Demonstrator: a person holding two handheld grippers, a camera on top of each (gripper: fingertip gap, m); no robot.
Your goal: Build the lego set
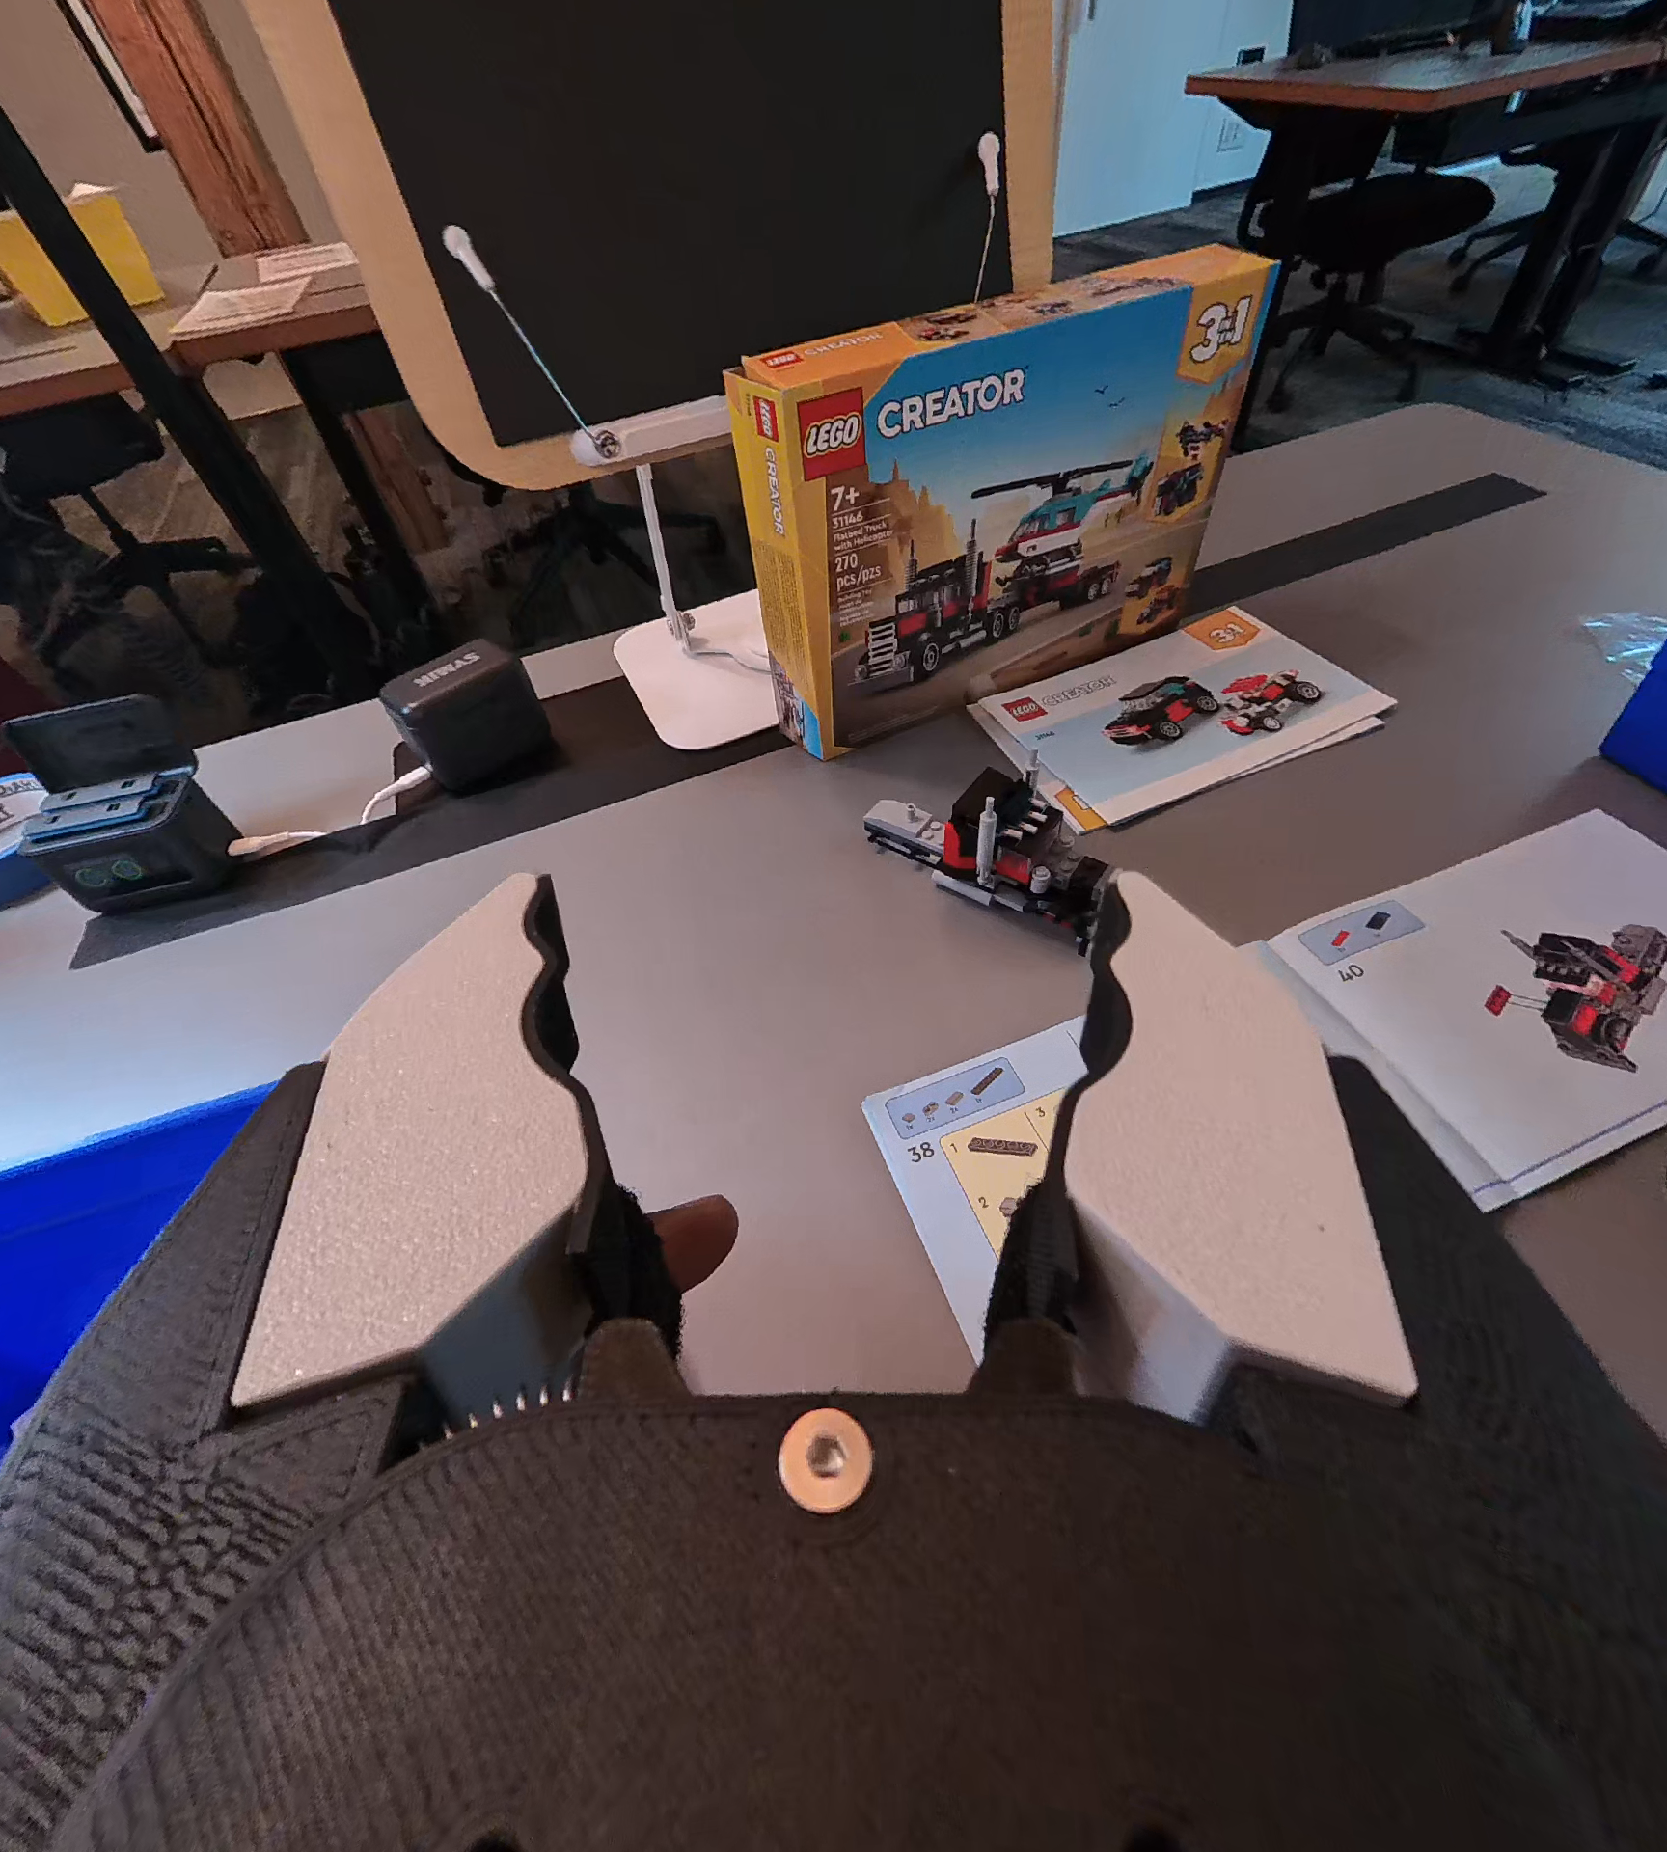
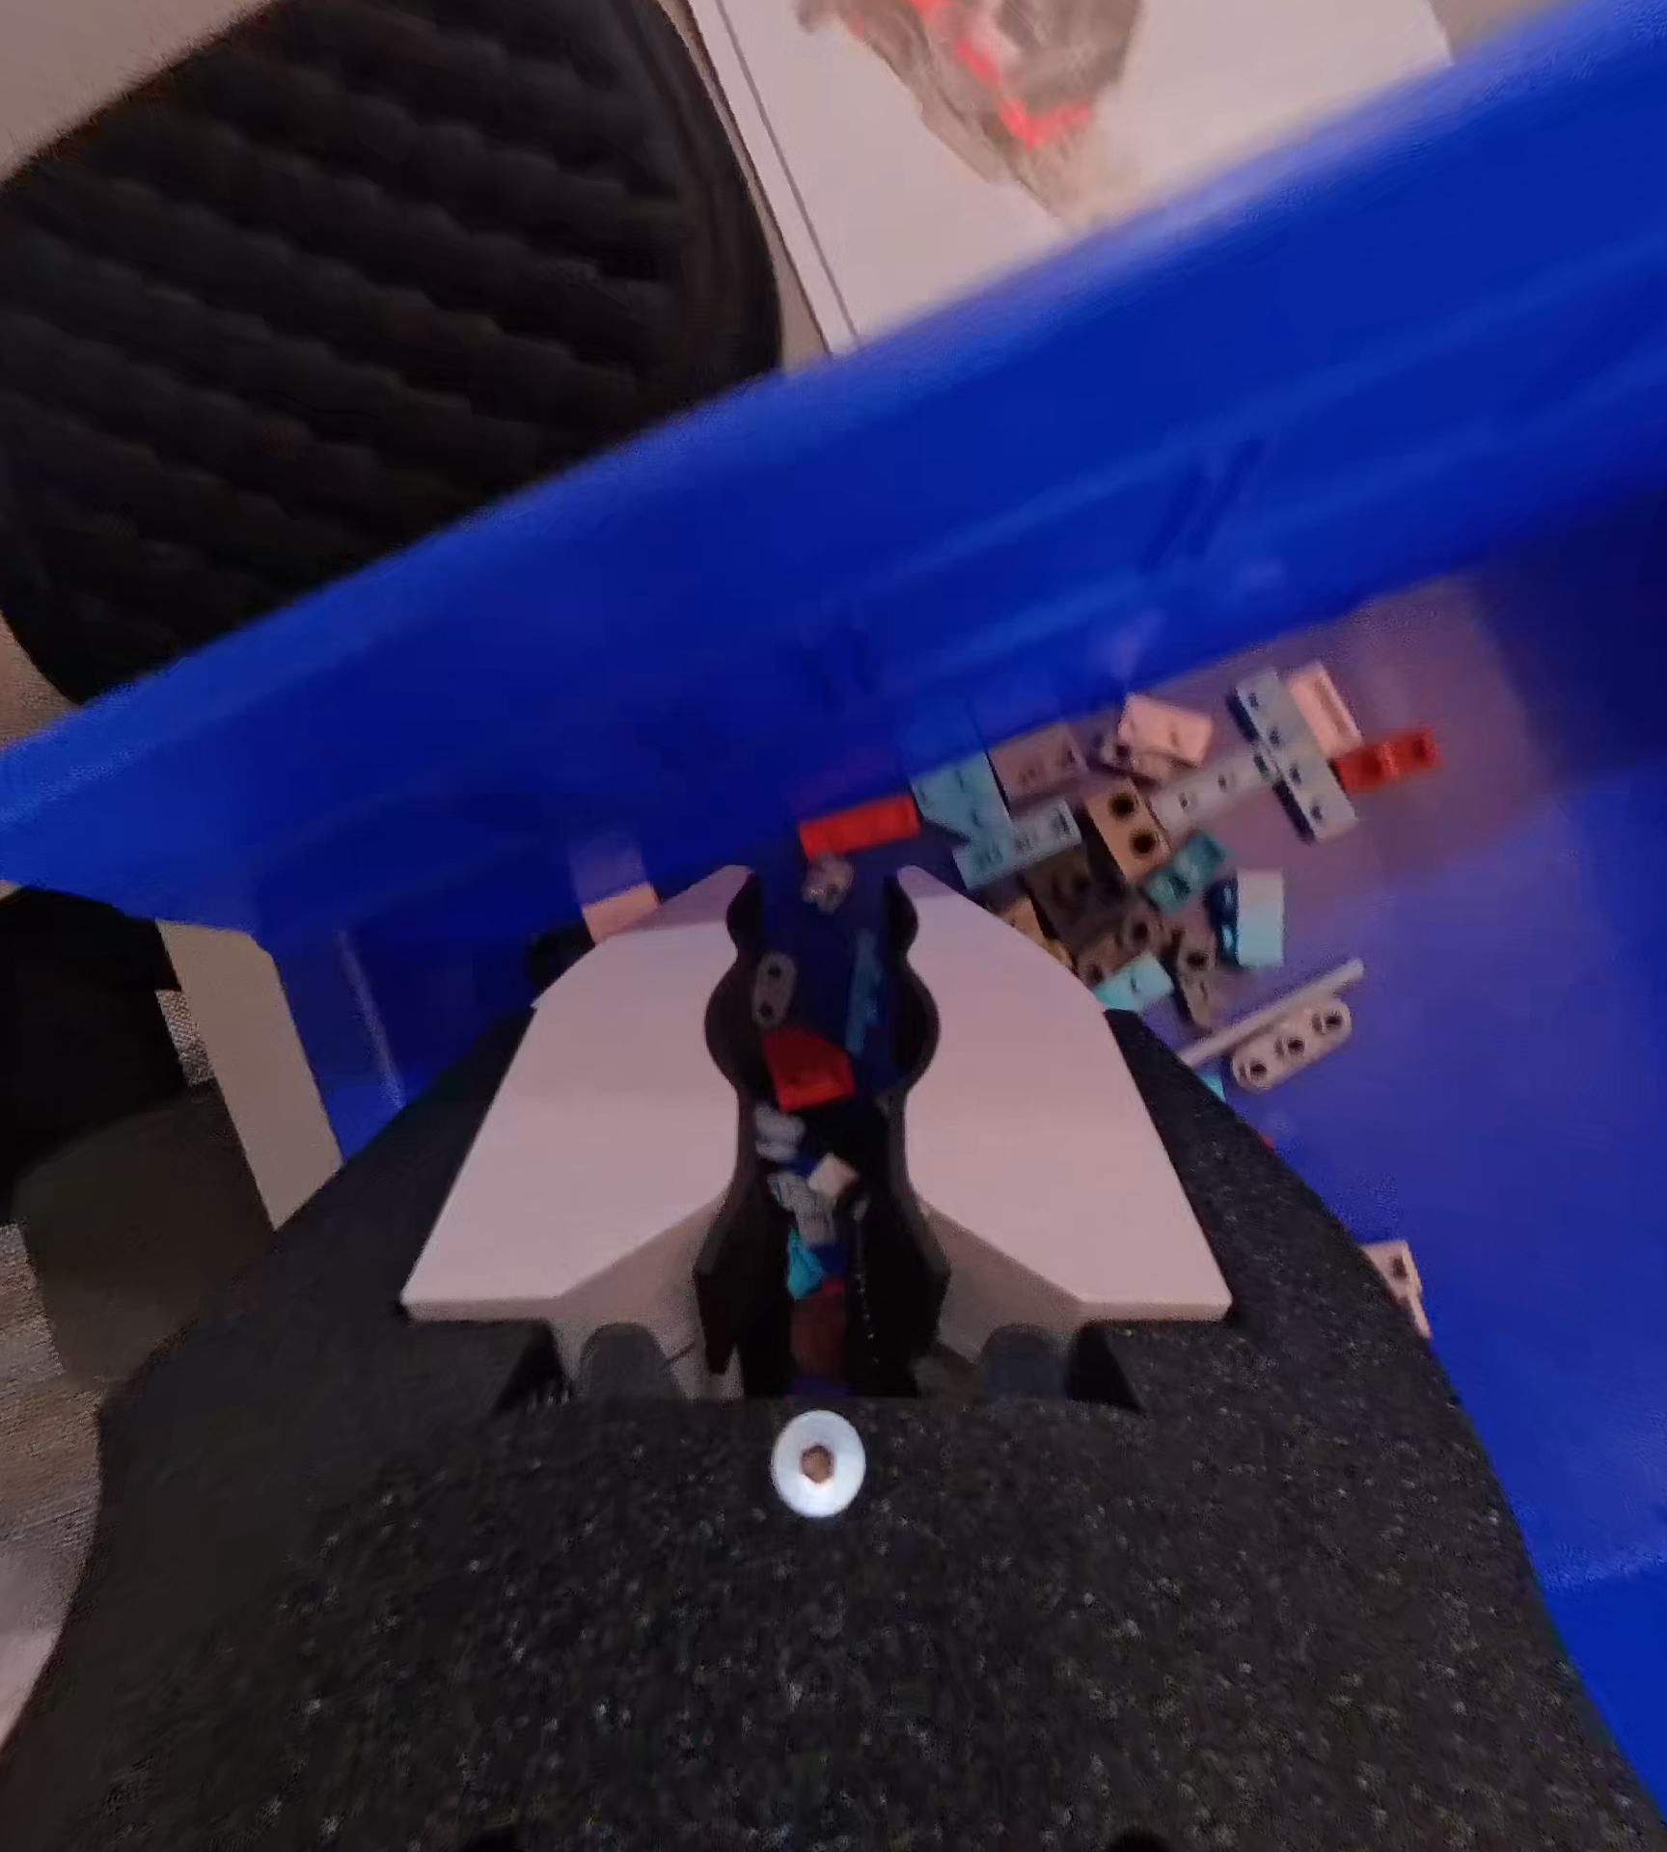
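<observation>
Hovering left gripper spread wide, empty | right gripper narrowly parted inside blue bin, gripping nothing

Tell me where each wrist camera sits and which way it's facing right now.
Left wrist view: above the open left hand-held gripper, facing across the grey table at the truck model and set box; a fingertip shows.
Right wrist view: above the right hand-held gripper, pointing down into the blue bin of loose bricks.
Shared: open instruction booklet.

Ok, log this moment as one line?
left gripper: open, empty, above grey table | right gripper: part open, inside blue plastic bin over loose bricks | black-and-red partly built truck: untouched
</observation>
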